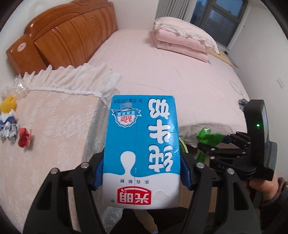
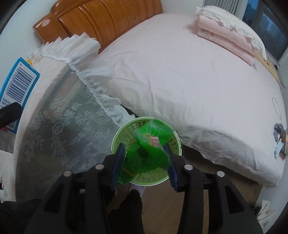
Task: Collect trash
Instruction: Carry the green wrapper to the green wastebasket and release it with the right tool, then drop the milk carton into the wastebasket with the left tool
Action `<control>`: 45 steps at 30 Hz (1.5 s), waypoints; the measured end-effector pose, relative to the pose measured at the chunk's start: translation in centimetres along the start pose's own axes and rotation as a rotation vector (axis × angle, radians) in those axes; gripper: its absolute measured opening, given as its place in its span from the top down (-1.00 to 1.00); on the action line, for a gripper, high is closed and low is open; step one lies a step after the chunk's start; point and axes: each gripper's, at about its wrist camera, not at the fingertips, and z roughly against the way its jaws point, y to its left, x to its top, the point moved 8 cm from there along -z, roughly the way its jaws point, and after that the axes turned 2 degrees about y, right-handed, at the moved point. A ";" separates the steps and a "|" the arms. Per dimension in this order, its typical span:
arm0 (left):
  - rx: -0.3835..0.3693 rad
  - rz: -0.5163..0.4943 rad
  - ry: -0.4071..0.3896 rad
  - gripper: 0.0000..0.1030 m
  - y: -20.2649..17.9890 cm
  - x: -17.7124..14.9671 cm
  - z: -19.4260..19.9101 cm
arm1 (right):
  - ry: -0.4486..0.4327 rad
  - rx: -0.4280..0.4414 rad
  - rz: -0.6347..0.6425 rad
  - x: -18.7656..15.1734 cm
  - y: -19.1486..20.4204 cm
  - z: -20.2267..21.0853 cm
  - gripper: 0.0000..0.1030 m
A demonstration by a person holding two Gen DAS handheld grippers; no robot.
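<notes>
Trash sits in both claws above a bedroom floor. The left gripper [image 1: 142, 172] clamps a blue and white milk carton [image 1: 142, 153] by its sides, upside down to the camera; it reads "250" beside small print, "3.2" on a scalloped badge, large white Chinese characters, and a red logo band. The right gripper [image 2: 146, 162] has its jaws parted around a crumpled green wrapper [image 2: 152, 142] with a small red label, blurred, over a pale green perforated basket [image 2: 173, 144] on the wooden floor; whether the pads touch the wrapper I cannot tell. Beside the basket stands a table under a lace-trimmed cloth [image 1: 54, 115], where a yellow wad [image 1: 8, 104], a blue-white wad [image 1: 8, 126] and a red wad [image 1: 24, 137] lie. A pink-sheeted bed [image 1: 162, 72] with a carved wooden headboard [image 1: 72, 34] carries a folded quilt [image 1: 181, 41] near the dark window [image 1: 219, 16].
</notes>
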 end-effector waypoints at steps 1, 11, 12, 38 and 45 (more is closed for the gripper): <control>-0.001 -0.013 0.009 -0.23 -0.7 0.0 -0.4 | 0.000 -0.010 -0.019 -0.2 -0.7 -0.4 -0.54; -0.008 -0.085 0.063 -0.23 -5.1 0.5 -3.1 | -0.084 -0.117 -0.122 1.6 -7.8 1.4 -0.95; -0.011 -0.089 0.065 -0.23 -5.5 0.7 -3.4 | -0.087 -0.122 -0.128 1.6 -8.4 1.6 -0.95; 0.280 0.202 -0.143 -0.85 5.5 1.2 6.0 | -0.170 0.003 0.085 7.3 0.1 6.1 -0.95; 0.441 0.403 -0.196 -0.85 15.7 -4.1 12.1 | -0.230 0.121 0.260 10.2 11.4 7.8 -0.95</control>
